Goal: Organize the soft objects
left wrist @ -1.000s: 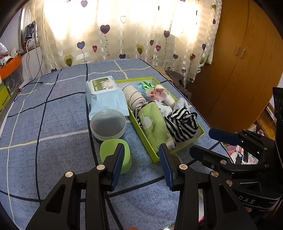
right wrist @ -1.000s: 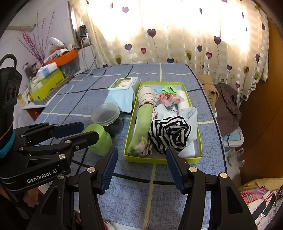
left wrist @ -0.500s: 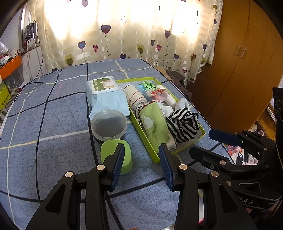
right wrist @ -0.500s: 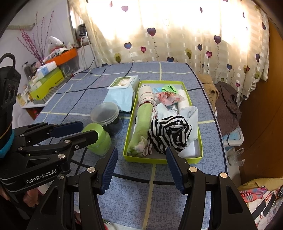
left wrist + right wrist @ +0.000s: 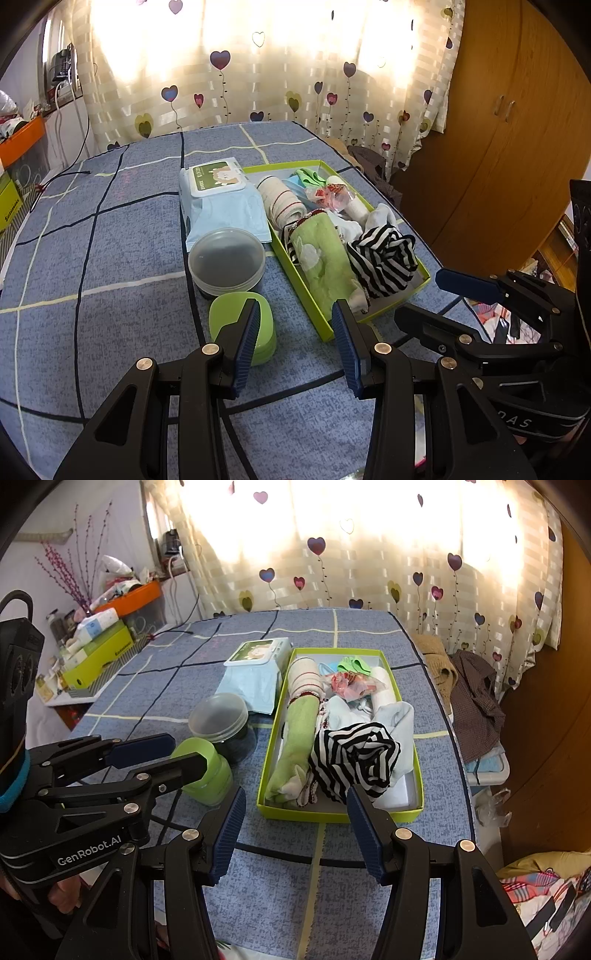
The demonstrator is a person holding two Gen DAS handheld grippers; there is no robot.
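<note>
- lime-green tray (image 5: 416,764): shallow, rectangular, flat on the blue checked cloth, long side running away from the camera; holds all the soft items
- green towel (image 5: 297,738): rolled lengthwise, lying along the tray's left wall
- cream roll with red stripes (image 5: 306,677): far left corner, just behind the green towel
- black-and-white striped garment (image 5: 351,762): crumpled heap at the near middle, resting on pale blue fabric (image 5: 397,720)
- small bright green cloth (image 5: 354,663): far end of the tray
- red-and-white crinkled piece (image 5: 345,682): just in front of the small green cloth
- white rolled item (image 5: 384,688): along the right wall, far half
</note>
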